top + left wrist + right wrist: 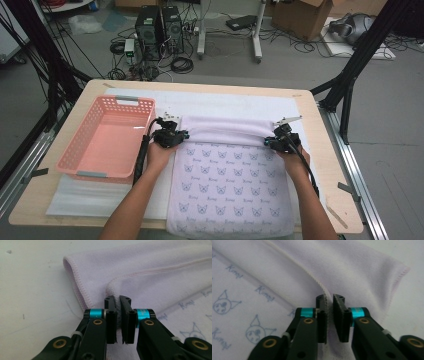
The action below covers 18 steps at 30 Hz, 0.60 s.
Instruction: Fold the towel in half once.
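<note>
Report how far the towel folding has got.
Done: the far edge of the towel is already turned over toward the person. In hand: the left tongs and right tongs each pinch a corner of that folded edge. Left: finishing the fold; the pink basket holds nothing so far.

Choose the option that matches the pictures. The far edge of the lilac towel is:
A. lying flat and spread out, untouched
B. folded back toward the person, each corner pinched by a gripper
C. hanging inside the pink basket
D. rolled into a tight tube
B: the towel has its far edge folded back, with the left gripper and right gripper each shut on a corner.
</note>
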Motion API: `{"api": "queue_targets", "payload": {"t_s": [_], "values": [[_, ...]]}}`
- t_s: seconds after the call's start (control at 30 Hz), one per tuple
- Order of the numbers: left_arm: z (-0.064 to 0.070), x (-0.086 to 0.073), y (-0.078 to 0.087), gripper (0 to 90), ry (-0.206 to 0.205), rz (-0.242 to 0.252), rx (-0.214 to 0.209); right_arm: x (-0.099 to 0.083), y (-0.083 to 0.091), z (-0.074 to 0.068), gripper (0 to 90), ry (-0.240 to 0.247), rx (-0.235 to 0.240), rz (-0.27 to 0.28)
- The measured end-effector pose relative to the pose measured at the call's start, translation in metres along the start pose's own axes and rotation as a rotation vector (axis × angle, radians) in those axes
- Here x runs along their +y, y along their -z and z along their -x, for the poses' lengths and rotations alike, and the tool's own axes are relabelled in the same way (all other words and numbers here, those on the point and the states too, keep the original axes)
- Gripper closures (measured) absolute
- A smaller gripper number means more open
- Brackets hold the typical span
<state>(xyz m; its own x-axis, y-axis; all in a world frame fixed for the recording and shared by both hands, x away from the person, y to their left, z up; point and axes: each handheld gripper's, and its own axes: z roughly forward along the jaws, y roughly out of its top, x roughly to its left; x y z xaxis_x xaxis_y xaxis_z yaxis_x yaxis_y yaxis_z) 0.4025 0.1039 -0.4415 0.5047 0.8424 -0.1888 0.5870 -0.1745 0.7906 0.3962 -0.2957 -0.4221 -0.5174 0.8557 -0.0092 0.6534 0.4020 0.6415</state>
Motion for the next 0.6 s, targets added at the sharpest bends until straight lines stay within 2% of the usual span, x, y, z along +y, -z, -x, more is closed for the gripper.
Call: {"api": "queue_targets", "payload": {"t_s": [0.1, 0.17, 0.37, 0.47, 0.6], "values": [[0.003, -0.001, 0.008, 83.9, 0.0, 0.01, -0.021, -0.004, 0.009, -0.002, 84.4, 0.017, 0.004, 0.048], [0.008, -0.002, 0.015, 83.8, -0.015, 0.057, -0.029, -0.01, 0.013, -0.003, 84.5, 0.015, 0.017, 0.054], [0.018, -0.013, 0.033, 83.6, -0.046, 0.081, -0.066, -0.032, 0.031, -0.006, 84.5, 0.005, 0.056, 0.113], [0.023, -0.021, 0.042, 83.6, -0.079, 0.085, -0.085, -0.043, 0.04, -0.011, 84.4, 0.017, 0.072, 0.137], [0.027, -0.032, 0.054, 83.4, -0.091, 0.087, -0.102, -0.059, 0.049, -0.02, 84.5, 0.037, 0.082, 0.147]]}}
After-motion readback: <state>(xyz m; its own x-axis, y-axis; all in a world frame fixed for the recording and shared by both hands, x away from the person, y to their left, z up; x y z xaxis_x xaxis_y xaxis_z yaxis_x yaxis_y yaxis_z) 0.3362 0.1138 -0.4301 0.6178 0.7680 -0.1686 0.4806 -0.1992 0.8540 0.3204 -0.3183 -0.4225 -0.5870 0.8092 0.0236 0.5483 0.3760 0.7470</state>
